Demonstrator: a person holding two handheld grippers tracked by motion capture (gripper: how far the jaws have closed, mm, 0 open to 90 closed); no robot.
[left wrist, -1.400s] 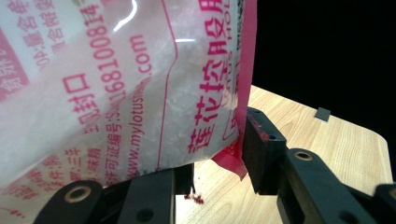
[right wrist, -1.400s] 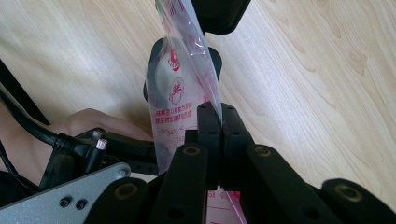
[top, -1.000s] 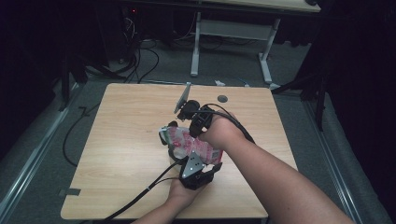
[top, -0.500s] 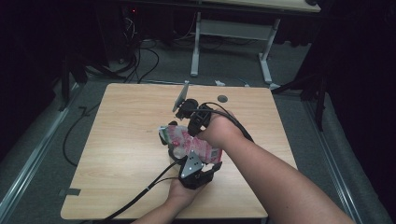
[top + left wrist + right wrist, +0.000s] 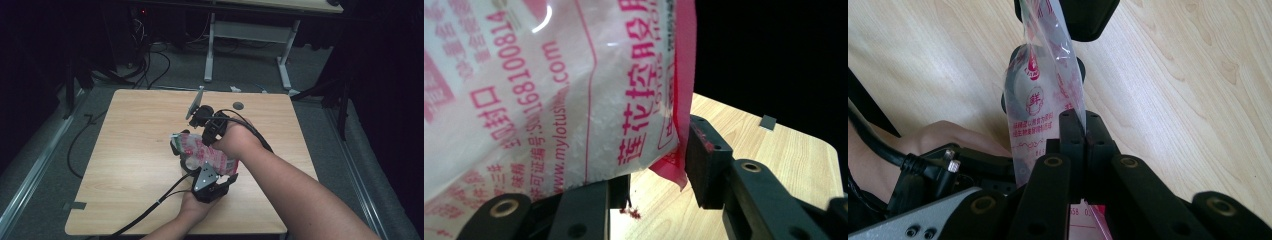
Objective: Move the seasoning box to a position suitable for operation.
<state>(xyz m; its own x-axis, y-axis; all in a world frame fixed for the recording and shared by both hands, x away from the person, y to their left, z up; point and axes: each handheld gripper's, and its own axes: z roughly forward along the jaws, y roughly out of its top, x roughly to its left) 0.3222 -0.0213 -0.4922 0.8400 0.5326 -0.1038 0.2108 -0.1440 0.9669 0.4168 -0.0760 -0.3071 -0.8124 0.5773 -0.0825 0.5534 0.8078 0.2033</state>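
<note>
A clear plastic bag (image 5: 205, 155) with pink print and white grains inside is held just above the wooden table (image 5: 125, 165) between both grippers. My left gripper (image 5: 206, 174) grips it from the near side. In the left gripper view, the bag (image 5: 549, 100) sits between the jaws of the left gripper (image 5: 654, 165), and the right pad (image 5: 704, 155) presses its red seam. My right gripper (image 5: 207, 136) comes in from the far side. In the right gripper view, the right gripper (image 5: 1083, 125) is shut on a thin edge of the bag (image 5: 1040, 95).
Red crumbs (image 5: 631, 212) lie on the wood under the bag. A small dark round mark (image 5: 238, 105) sits near the table's far edge, and a tape patch (image 5: 768, 122) near another edge. Cables trail off the near left side (image 5: 145, 212). Another table's legs (image 5: 210, 50) stand behind.
</note>
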